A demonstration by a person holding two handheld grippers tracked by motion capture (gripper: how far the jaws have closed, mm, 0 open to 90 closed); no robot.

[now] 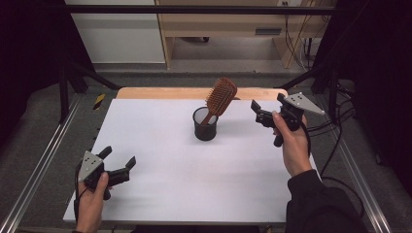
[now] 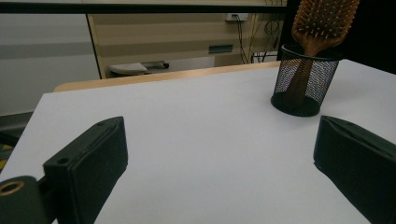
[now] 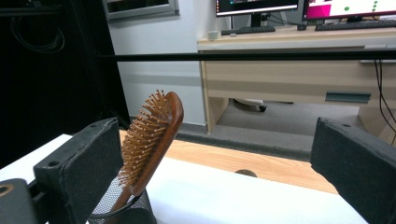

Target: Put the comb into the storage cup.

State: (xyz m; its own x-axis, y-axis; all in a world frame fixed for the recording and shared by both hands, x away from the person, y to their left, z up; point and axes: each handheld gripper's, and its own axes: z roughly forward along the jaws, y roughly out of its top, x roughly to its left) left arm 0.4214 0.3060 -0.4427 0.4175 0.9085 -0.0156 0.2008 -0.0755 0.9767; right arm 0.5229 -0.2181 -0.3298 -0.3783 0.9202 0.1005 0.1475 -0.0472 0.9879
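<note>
Wooden paddle hairbrush [image 1: 221,96] standing handle-down in black mesh cup [image 1: 205,124], mid-counter [image 1: 160,160]. Right tool [image 1: 259,115] beside it, jaws wide, empty; withdraw level, avoiding the head. Left tool [image 1: 120,168] open, empty.

A glossy brown wooden hairbrush [image 1: 220,97] stands in a black metal mesh cup [image 1: 205,124] on a smooth, matt white table [image 1: 184,184].

Black two-fingered grippers [image 1: 119,167] [image 1: 260,114] with grey three-cornered top plates; trailing black cables; dark sleeve [image 1: 316,204]
</note>
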